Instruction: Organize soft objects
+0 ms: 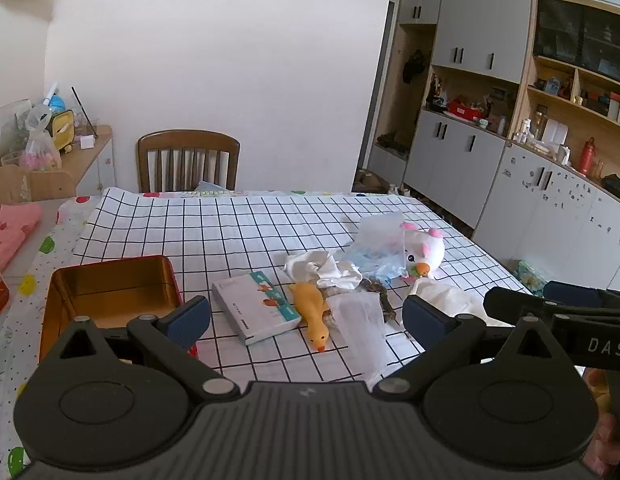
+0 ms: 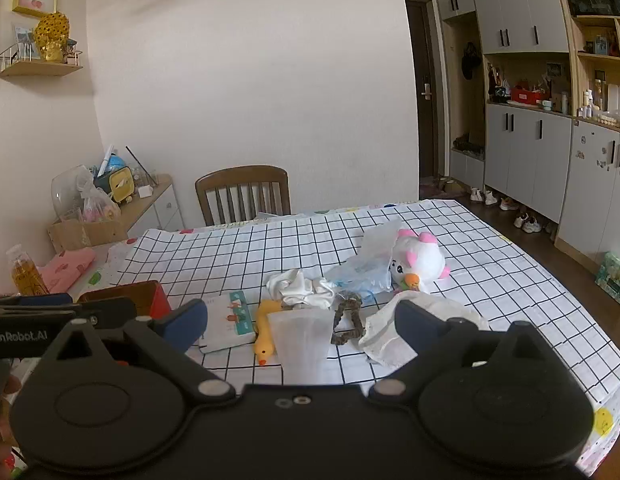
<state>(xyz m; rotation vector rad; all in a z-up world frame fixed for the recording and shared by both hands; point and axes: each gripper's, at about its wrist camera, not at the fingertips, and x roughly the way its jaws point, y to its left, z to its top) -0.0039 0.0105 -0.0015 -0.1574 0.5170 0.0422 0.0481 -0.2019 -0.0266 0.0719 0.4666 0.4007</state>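
Nothing looks sorted yet: the tin box [image 1: 109,292] sits empty, while the yellow duck [image 1: 312,312], white cloth [image 1: 326,268], plush toy [image 1: 424,250] and what may be a scrunchie [image 2: 346,318] lie scattered on the bench [image 1: 229,224]; left gripper [image 1: 305,316] and right gripper [image 2: 301,318] both hover released, holding nothing

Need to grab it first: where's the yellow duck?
Both views: the duck lies mid-table between the book and a clear bag.

Two wrist views, shared table [image 1: 237,216]
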